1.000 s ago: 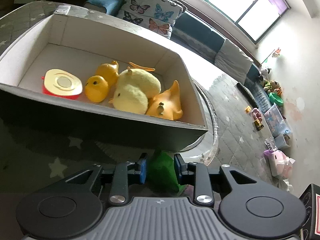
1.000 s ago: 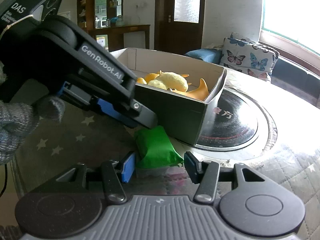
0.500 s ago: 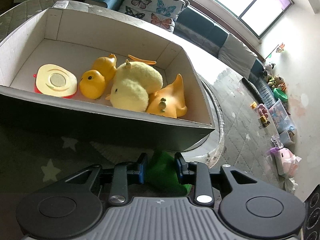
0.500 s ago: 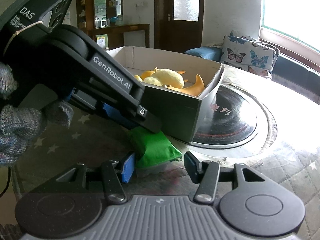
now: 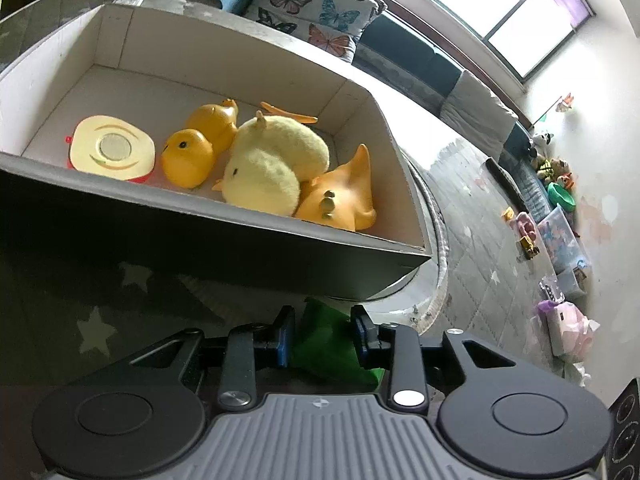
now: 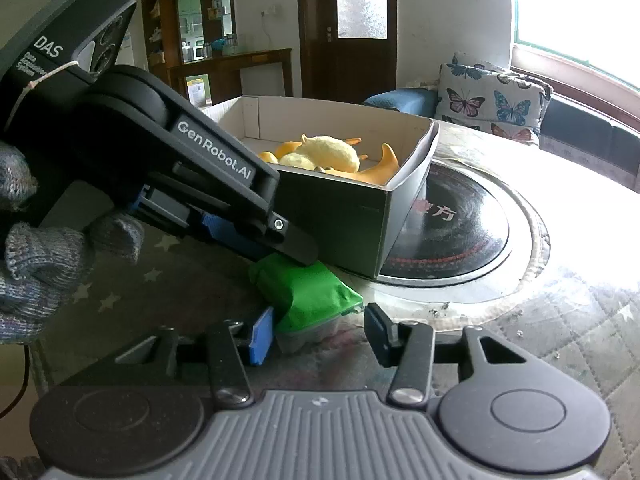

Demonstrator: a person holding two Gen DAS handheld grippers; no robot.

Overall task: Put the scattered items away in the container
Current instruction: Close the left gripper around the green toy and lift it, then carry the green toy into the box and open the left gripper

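A green packet [image 6: 308, 288] lies on the star-patterned table cloth, just in front of the cardboard box [image 6: 340, 216]. My left gripper [image 5: 323, 334] has the green packet [image 5: 324, 344] between its pads; its jaws are opening while the pads still touch the packet's sides. From the right wrist view, the left gripper [image 6: 296, 254] comes down onto the packet's far end. My right gripper [image 6: 320, 334] straddles the near end, jaws closing, with its right pad clear of the packet. The box [image 5: 240, 216] holds a yellow plush chick [image 5: 272, 168], orange ducks [image 5: 192, 152] and a yellow-lidded tub [image 5: 112, 148].
A round black hob [image 6: 460, 224] is set into the table right of the box. A gloved hand [image 6: 40, 248] holds the left gripper. A sofa with a butterfly cushion [image 5: 316, 12] stands behind the table, and toys [image 5: 560, 208] lie on the floor at the right.
The left gripper's jaws have widened a little around the green packet. The right gripper's jaws have narrowed around its near end. The packet has stayed on the table.
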